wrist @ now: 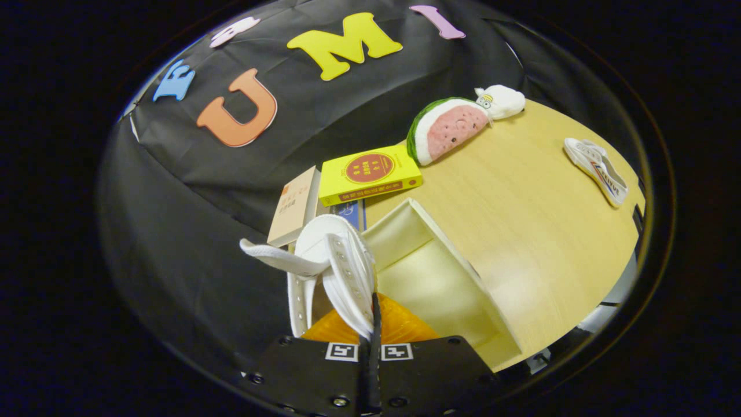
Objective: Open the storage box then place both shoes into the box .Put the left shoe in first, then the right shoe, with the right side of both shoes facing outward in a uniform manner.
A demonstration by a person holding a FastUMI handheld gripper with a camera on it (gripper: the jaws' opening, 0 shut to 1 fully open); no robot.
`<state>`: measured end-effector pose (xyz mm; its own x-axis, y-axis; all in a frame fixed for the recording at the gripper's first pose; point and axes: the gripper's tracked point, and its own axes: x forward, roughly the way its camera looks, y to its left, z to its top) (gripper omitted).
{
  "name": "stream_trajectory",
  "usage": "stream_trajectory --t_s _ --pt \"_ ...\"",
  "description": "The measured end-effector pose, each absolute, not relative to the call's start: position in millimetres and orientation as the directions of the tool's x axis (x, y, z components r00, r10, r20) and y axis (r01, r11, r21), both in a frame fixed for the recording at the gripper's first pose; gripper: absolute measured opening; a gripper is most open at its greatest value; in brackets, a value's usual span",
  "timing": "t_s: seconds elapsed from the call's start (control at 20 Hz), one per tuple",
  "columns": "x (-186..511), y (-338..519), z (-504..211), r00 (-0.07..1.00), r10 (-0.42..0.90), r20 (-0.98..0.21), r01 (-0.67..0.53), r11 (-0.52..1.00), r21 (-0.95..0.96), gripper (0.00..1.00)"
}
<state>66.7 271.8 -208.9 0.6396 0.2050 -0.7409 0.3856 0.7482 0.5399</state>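
Claw (370,339) pinched tight on a white shoe (338,272), lifted up.
Open box (440,278) waits just past the claw for it; other shoe (596,168) lies far off on the desk (538,231).

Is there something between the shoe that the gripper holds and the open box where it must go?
Nothing visible blocks it. The gripper is shut on the white shoe, which hangs right beside the open storage box. The books lie beyond the box, and the second shoe lies far across the table.
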Motion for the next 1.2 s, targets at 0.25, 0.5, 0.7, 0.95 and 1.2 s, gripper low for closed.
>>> stream_trajectory --t_s 0.25,0.5,0.7,0.95,1.2 --pt "62.8 283.0 -236.4 0.614 0.183 -0.768 0.417 0.751 0.512 0.0" --pt "67.9 287.9 -250.2 0.631 0.159 -0.759 0.42 0.753 0.507 0.0" --pt "61.9 291.6 -255.4 0.636 0.15 -0.757 0.389 0.785 0.482 0.0" --pt "60.2 296.1 -262.6 0.638 0.162 -0.753 0.391 0.775 0.497 0.0" --pt "56.4 309.1 -276.2 0.606 0.201 -0.77 0.353 0.799 0.487 0.03"
